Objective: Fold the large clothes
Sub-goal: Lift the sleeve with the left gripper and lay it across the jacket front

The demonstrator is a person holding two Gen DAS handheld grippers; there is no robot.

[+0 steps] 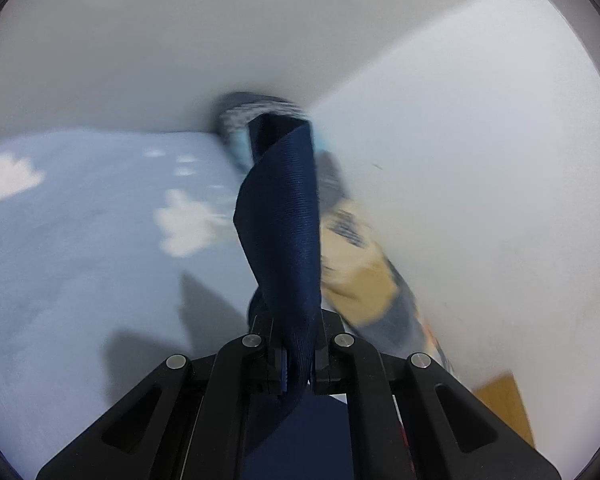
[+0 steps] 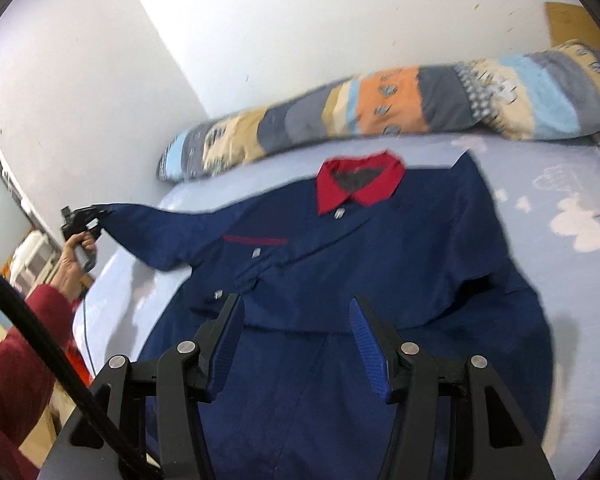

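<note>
Jacket [image 2: 380, 264], navy with a red collar [image 2: 360, 184] and silver buttons, lies face up on the bed [image 2: 572, 280] mid-frame, below a patchwork quilt [image 2: 380, 104]. Left hand-held gripper [image 2: 96, 216], at left, is clenched on the sleeve [image 2: 148, 232], lifting it. Right hand-held gripper [image 2: 296, 344] hangs released, nothing between its blue pads [image 2: 366, 344].
</note>
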